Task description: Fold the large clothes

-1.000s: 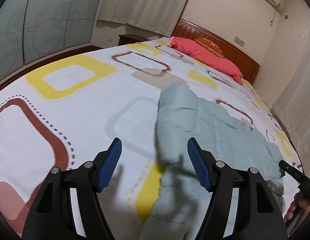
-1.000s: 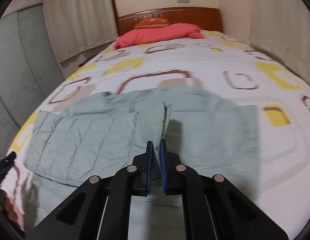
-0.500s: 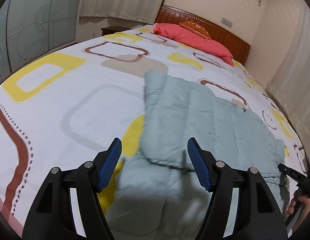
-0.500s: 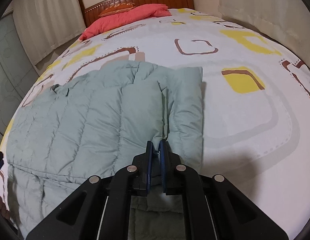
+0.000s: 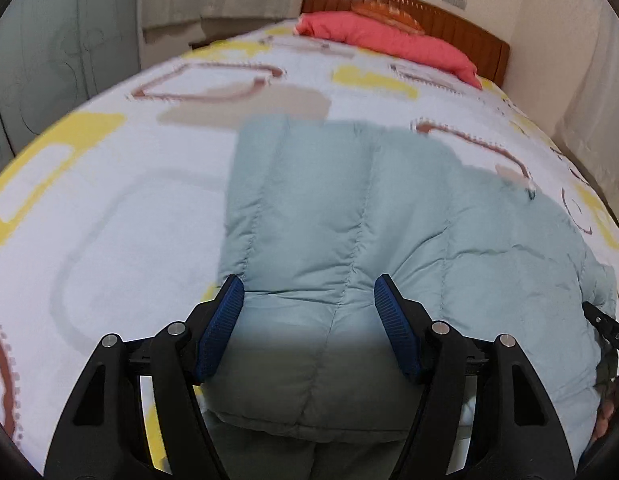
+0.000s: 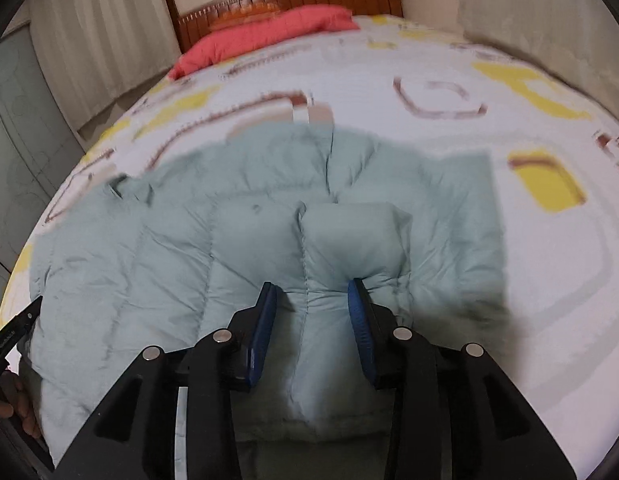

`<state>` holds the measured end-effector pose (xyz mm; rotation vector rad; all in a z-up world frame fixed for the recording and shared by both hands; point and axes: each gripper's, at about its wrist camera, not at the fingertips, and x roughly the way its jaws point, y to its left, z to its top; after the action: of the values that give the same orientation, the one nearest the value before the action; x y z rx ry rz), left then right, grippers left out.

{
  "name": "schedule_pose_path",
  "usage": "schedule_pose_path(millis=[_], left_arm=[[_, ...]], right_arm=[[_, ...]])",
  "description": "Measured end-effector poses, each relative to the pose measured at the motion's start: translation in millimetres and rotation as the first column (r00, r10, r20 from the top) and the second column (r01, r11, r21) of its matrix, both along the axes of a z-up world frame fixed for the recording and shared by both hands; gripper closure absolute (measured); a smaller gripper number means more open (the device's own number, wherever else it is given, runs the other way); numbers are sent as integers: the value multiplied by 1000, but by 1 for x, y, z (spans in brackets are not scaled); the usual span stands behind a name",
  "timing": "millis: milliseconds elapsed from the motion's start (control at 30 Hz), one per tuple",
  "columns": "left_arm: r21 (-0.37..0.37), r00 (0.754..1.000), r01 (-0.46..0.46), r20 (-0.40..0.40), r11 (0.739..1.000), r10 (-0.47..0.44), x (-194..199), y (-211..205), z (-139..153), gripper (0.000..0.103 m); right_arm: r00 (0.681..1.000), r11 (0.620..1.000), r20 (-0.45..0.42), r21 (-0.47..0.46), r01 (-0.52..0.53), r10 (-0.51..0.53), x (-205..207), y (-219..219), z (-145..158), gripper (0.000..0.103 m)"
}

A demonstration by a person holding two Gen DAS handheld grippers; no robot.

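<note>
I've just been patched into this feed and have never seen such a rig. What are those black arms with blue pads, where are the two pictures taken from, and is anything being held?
No robot here: a person holds a two-finger tool in each hand, with a fisheye camera on each looking along its fingers. One picture is from the left tool, the other from the right tool. Both look down on a pale green quilted jacket spread on a bed with a patterned sheet and a red pillow. The left tool is open above the jacket. The right tool's jaws have just been opening; a puffy fold sits between them, but the pads no longer pinch it. Nothing is held.
</note>
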<state>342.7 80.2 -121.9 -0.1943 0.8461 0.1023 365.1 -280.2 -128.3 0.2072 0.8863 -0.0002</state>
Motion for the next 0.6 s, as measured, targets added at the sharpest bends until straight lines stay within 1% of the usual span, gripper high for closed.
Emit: schedule_pose_path(millis=[33, 100, 133, 167, 200, 233, 300, 333, 433, 467, 500, 533, 600], left_arm=[[2, 1000, -3, -1, 1000, 3, -1, 0, 2, 35], [-12, 1000, -12, 2, 1000, 12, -8, 3, 15, 35], [-27, 999, -22, 28, 999, 22, -13, 4, 22, 35], [-40, 997, -33, 68, 999, 36, -18, 5, 33, 35], [-44, 995, -37, 87, 998, 41, -20, 5, 37, 35], [-50, 993, -38, 114, 998, 43, -20, 3, 44, 35], [-70, 991, -25, 129, 997, 33, -13, -2, 46, 35], [-75, 993, -18, 115, 997, 26, -6, -6, 42, 35], [-59, 1000, -1, -12, 998, 1, 21, -14, 6, 35], [-42, 1000, 2, -15, 999, -2, 22, -16, 3, 35], [-19, 1000, 4, -1, 1000, -4, 18, -19, 7, 35], [-19, 1000, 6, 6, 1000, -6, 13, -19, 13, 35], [-69, 999, 6, 42, 998, -3, -4, -15, 25, 35]], right_arm=[[1000, 1000, -5, -20, 1, -1, 0, 3, 4, 65], [1000, 1000, -6, -17, 10, -11, -2, 3, 15, 65], [1000, 1000, 19, 4, 12, -12, -4, 3, 25, 65], [999, 1000, 40, 1, 14, -14, -5, 5, 32, 65], [998, 1000, 66, -13, 11, -10, -3, 9, 40, 65], [997, 1000, 77, -18, 7, -6, -1, 12, 43, 65], [997, 1000, 77, -10, -6, 7, 10, 18, 42, 65], [998, 1000, 66, 1, -14, 14, 17, 21, 36, 65], [999, 999, -22, 3, -37, 37, 37, 29, 3, 64], [999, 999, -9, -8, -38, 38, 36, 30, 3, 64], [999, 999, -6, -20, -38, 38, 34, 31, 5, 64], [999, 999, -4, -29, -32, 32, 29, 31, 11, 64], [999, 999, 31, -7, -35, 35, 13, 29, 23, 64]])
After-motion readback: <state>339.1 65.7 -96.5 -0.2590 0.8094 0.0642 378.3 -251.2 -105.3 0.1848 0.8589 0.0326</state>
